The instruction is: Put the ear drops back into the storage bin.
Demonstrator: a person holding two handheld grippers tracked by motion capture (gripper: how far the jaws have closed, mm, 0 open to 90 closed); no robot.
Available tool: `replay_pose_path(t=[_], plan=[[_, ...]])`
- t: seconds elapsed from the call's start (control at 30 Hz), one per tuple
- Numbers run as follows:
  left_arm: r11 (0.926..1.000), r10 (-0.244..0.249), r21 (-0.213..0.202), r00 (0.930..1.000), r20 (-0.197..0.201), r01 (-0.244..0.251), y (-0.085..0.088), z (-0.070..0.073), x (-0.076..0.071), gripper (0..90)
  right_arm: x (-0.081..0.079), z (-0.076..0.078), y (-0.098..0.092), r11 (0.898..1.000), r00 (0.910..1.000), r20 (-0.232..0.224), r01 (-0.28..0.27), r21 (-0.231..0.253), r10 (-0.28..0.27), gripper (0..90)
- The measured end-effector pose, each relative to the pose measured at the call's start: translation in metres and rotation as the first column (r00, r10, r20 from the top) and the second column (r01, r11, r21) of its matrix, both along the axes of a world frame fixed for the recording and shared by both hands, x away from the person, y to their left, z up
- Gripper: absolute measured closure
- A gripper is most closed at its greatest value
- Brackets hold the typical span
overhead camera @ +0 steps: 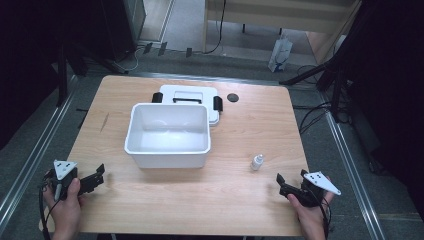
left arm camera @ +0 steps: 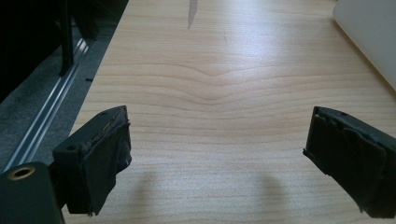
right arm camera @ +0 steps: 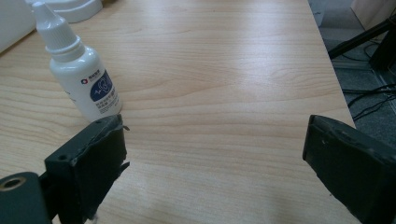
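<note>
A white plastic box [overhead camera: 168, 134] stands open in the middle of the wooden table [overhead camera: 235, 195], its white lid [overhead camera: 190, 95] with black latches lying flat behind it. A small white dropper bottle [overhead camera: 257, 162] with a blue label stands upright to the right of the box; in the right gripper view the bottle [right arm camera: 80, 70] is just beyond the left jaw. My right gripper [overhead camera: 290, 182] rests open at the front right, a short way from the bottle. My left gripper [overhead camera: 98, 175] rests open at the front left, over bare wood [left arm camera: 215, 121].
A small black round disc [overhead camera: 232, 97] lies at the back of the table, right of the lid. The box's corner [left arm camera: 373, 37] shows at the upper right of the left gripper view. A grey streak [left arm camera: 192, 11] marks the wood. Metal rails and cables run along the floor.
</note>
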State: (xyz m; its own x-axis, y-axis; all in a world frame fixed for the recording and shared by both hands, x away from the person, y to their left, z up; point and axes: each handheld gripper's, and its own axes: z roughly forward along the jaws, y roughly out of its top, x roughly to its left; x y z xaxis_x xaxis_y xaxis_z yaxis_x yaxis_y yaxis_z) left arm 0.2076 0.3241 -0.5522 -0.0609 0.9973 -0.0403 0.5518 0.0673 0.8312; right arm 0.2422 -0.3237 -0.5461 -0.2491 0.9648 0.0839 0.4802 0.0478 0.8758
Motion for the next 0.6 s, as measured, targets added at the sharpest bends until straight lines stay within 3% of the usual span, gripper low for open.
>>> replay_pose_path(t=[0.23, 0.5, 0.6], plan=[[1.0000, 0.001, 0.004, 1.0000, -0.001, -0.001, -0.0003, 0.0000, 0.0001, 7.6, 0.0010, -0.0001, 0.0000, 1.000, 0.9999, -0.011, -0.012, -0.003, 0.012, 7.6], [1.0000, 0.005, -0.007, 1.0000, 0.004, -0.005, 0.0008, 0.0000, -0.0002, 7.6, 0.0053, 0.0036, -0.0002, 0.999, 0.9963, -0.076, -0.041, -0.007, 0.040, 12.5], [1.0000, 0.004, -0.009, 1.0000, 0.006, -0.004, 0.0009, 0.0000, -0.0003, 7.6, 0.0070, 0.0080, 0.0030, 0.998, 0.9931, -0.107, -0.053, -0.042, 0.049, 12.9]])
